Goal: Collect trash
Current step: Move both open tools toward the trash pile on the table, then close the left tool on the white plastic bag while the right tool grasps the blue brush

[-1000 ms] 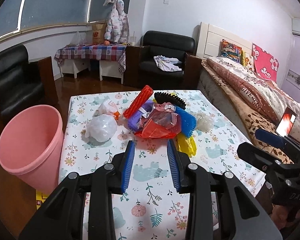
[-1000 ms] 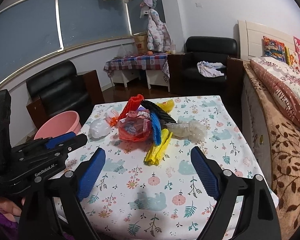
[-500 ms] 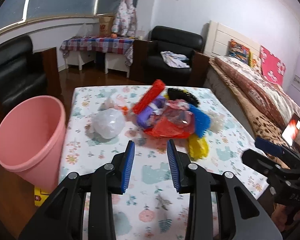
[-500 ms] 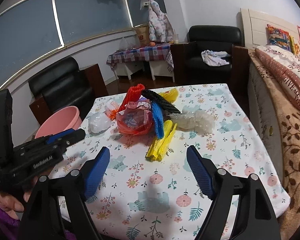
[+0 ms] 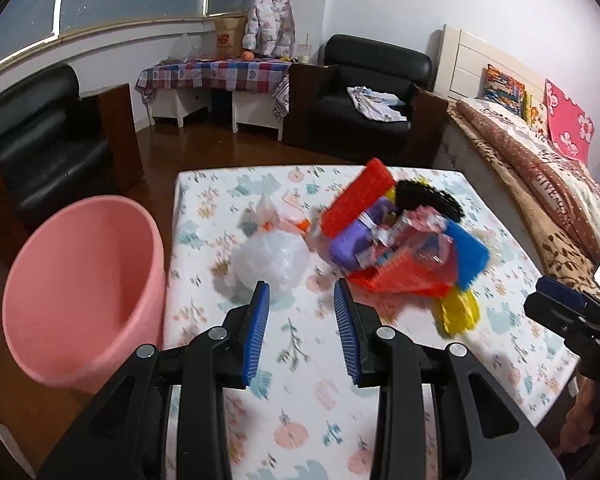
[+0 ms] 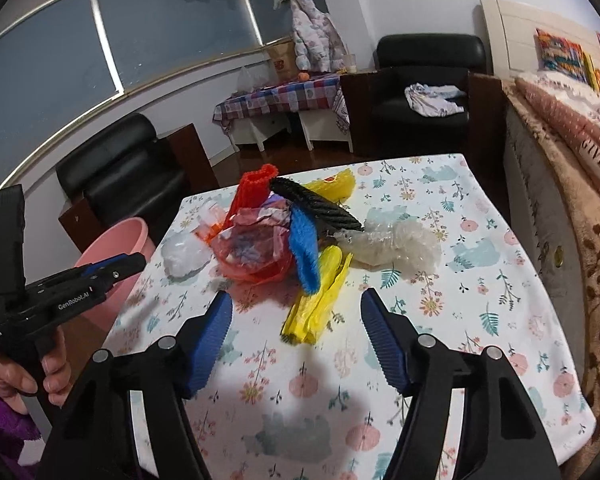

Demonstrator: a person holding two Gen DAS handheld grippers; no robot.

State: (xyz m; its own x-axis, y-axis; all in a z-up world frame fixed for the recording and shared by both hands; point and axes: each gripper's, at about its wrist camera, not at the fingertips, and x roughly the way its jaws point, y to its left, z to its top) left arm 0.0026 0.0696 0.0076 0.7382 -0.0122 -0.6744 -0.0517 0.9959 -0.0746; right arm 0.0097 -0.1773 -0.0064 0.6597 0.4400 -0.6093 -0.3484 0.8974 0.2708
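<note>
Step in hand: approach, nothing collected yet. Trash pile sits mid-counter: white crumpled bag (image 5: 272,258) nearest the pink bin (image 5: 80,288), then red bag (image 6: 256,252), blue piece (image 6: 306,252), yellow bag (image 6: 316,300), clear wrap (image 6: 392,244) on the far right side

Left gripper (image 5: 302,324): jaws part-spread, empty, lined up just short of the white crumpled bag. Right gripper (image 6: 296,320): jaws spread and have just been closing, nothing between the pads; the yellow bag lies just ahead of them

Next move, as I judge it: ease each gripper forward until the soft plastic sits between the pads, pinch, lift, carry to the bin

Room: the bin stands off the counter's (image 6: 480,320) left edge, mouth tilted towards it. Near counter bare; bed (image 6: 580,184) close on the right
</note>
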